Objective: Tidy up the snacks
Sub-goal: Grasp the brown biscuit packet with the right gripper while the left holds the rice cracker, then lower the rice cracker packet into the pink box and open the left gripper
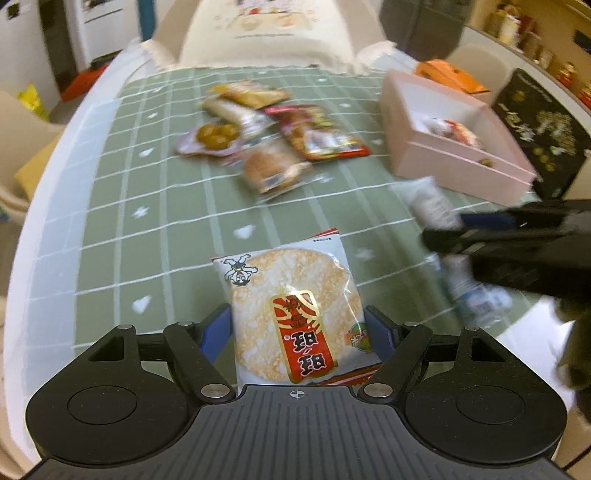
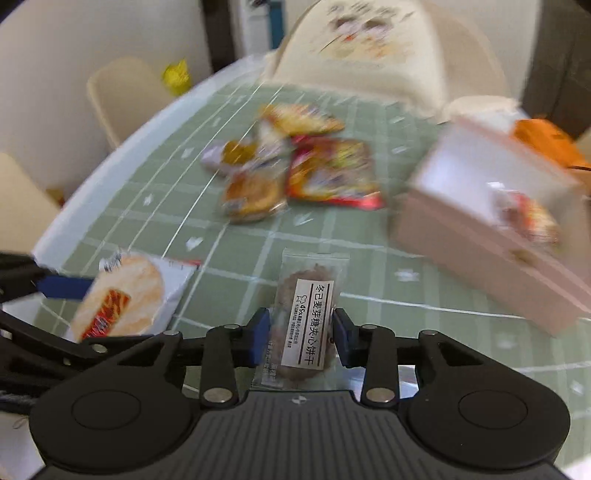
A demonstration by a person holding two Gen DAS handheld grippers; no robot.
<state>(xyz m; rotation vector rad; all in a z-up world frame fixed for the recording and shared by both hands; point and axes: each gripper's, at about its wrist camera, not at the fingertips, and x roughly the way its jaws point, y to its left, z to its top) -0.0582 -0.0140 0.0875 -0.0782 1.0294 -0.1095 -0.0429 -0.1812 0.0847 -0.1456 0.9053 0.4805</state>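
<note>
My left gripper (image 1: 297, 326) is shut on a rice cracker packet (image 1: 295, 306) with a red label, held above the green checked tablecloth (image 1: 147, 206). It also shows in the right wrist view (image 2: 125, 295). My right gripper (image 2: 300, 330) is shut on a clear-wrapped brown biscuit (image 2: 306, 317) with a white label. The right gripper shows at the right of the left wrist view (image 1: 447, 229). A pile of several snack packets (image 1: 273, 136) lies mid-table, also seen in the right wrist view (image 2: 291, 166). A pink open box (image 1: 454, 144) holding a snack stands at the right, also in the right wrist view (image 2: 491, 229).
An orange box (image 1: 450, 75) and a black box (image 1: 539, 129) lie behind the pink box. A cream chair (image 1: 266, 33) stands at the far side of the round table. Another chair (image 2: 122, 96) stands to the left. Shelves (image 1: 532, 37) fill the far right.
</note>
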